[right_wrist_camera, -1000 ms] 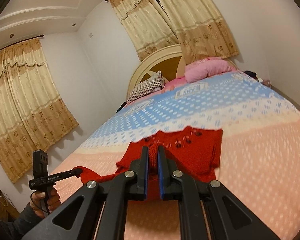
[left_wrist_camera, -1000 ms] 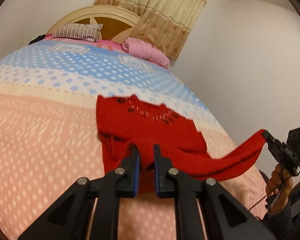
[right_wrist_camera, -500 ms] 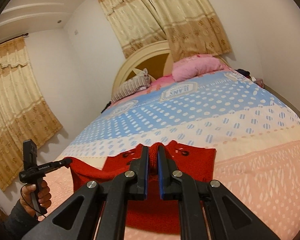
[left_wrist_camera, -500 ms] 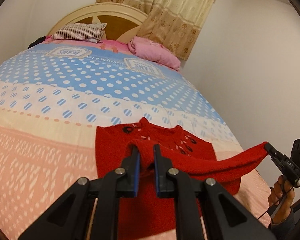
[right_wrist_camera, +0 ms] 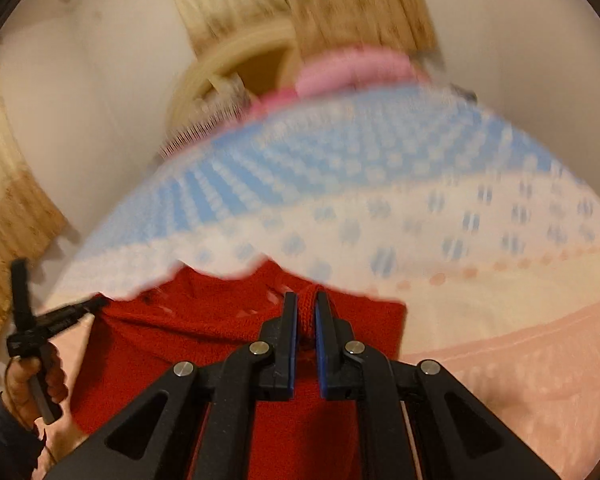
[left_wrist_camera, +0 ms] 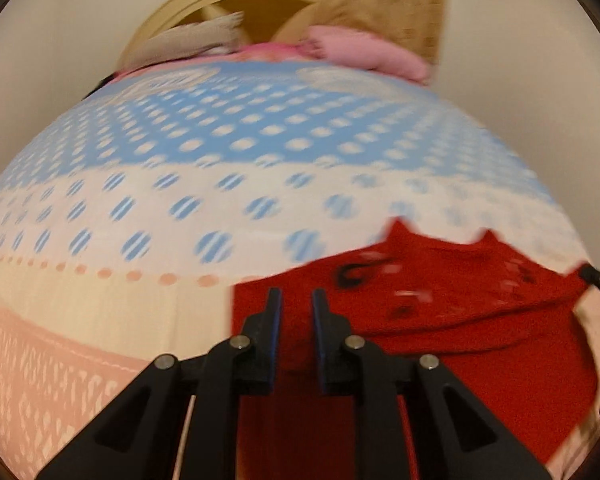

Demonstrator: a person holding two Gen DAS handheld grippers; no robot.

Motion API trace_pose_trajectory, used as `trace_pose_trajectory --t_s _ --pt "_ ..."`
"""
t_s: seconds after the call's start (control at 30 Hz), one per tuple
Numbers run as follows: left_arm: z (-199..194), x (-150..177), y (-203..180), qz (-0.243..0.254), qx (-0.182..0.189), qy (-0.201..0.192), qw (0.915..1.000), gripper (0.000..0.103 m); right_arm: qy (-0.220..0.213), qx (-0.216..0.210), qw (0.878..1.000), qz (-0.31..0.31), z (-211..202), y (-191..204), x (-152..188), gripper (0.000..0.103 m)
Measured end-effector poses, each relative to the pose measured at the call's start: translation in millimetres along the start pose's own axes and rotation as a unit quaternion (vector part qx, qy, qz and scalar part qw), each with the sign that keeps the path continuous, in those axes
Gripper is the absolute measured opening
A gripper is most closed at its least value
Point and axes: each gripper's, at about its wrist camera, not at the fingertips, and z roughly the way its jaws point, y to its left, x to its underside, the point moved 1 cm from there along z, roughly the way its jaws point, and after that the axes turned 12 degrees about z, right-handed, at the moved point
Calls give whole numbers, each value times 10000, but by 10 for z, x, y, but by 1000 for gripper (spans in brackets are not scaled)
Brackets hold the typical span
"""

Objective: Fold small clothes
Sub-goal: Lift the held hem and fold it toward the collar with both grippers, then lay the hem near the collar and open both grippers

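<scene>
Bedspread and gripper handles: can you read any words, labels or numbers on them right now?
None readable.
Bedspread: the pale patches near the pillows are smeared by motion blur, so no letters can be made out.
Left gripper: a faint marking on its body, too small and blurred to read.

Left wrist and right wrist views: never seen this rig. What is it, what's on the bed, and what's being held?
No robot: a person holds a two-finger gripper in each hand, each with a fisheye camera looking along its jaws. Each picture is shot from one gripper; the black fingers at the bottom are its own. A red knitted garment lies on the dotted bed cover. The right gripper pinches a ridge of it. The left gripper has just been opening its jaws; red knit shows in the gap, but blur hides whether they grip it.
</scene>
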Motion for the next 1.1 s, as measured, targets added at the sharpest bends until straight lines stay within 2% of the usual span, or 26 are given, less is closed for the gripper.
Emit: trace_pose_trajectory --t_s 0.03,0.07,0.1,0.13,0.17,0.23,0.33,0.53,0.67,0.77,1.03,1.07,1.1 --pt "10 29 47 -112 -32 -8 9999 20 34 74 9999 66 70 -60 19 14" --pt "-13 109 140 -315 -9 -67 9995 22 19 98 9999 108 79 -92 39 27" --pt "-32 144 187 -398 -3 -101 9992 29 -35 97 9998 141 60 -133 71 49" --pt "-87 214 274 -507 -71 -141 9986 34 -139 64 9998 89 0 -169 125 57" --pt "-138 263 324 -571 -90 -211 9981 42 -227 95 9997 -3 -47 -177 161 61" --pt "-219 334 359 -586 -146 -304 9977 44 -352 233 9989 -203 -140 -185 236 61" --pt "-326 467 380 -527 -124 -321 9980 44 -374 106 9991 -196 -289 -205 334 61" --pt "-353 659 200 -228 -37 -77 9997 44 -199 -15 9996 -194 -348 -166 537 61" --pt "-466 806 125 -105 27 -167 9998 44 -156 -96 9998 -4 -400 -245 712 61" --pt "-498 842 90 14 -65 -203 9998 49 -65 -92 9999 51 -436 -284 830 61" --pt "-613 1019 107 -120 80 -201 9997 49 24 -260 9997 2 -718 -299 1132 61" --pt "-641 1058 113 -150 133 -250 9995 50 49 -253 9997 -23 -733 -312 1181 61" --pt "-648 1077 103 -136 121 -257 9995 55 118 -253 9996 -57 -722 -314 1214 61"
